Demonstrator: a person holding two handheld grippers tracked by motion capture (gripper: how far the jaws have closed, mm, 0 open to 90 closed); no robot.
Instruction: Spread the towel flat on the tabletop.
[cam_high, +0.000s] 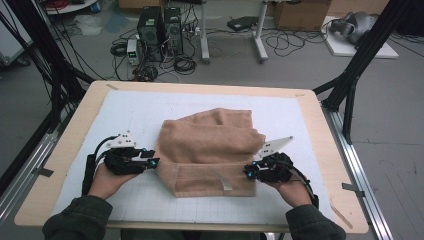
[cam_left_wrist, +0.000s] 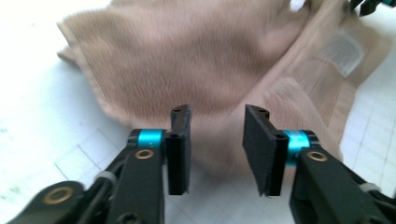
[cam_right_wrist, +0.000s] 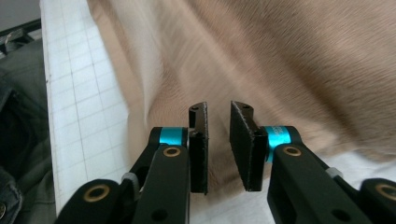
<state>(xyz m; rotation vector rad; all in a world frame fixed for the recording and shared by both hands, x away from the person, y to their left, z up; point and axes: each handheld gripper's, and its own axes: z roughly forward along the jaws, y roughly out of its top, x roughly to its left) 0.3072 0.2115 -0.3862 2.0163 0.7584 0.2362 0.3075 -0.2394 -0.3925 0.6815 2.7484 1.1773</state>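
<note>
White gridded mat (cam_high: 150, 112) under tan garment (cam_high: 210, 150)

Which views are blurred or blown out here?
High view: even light, fairly sharp, tan cloth and both grippers clear. Left gripper view: cloth smeared by motion blur, white mat washed out, jaws sharp. Right gripper view: cloth streaked with blur, mat grid readable, jaws sharp.

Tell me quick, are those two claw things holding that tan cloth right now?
Left gripper: open, holding nothing; the tan cloth lies just past its jaws.
Right gripper: open by a narrow gap, holding nothing; the cloth lies beyond it.
</note>
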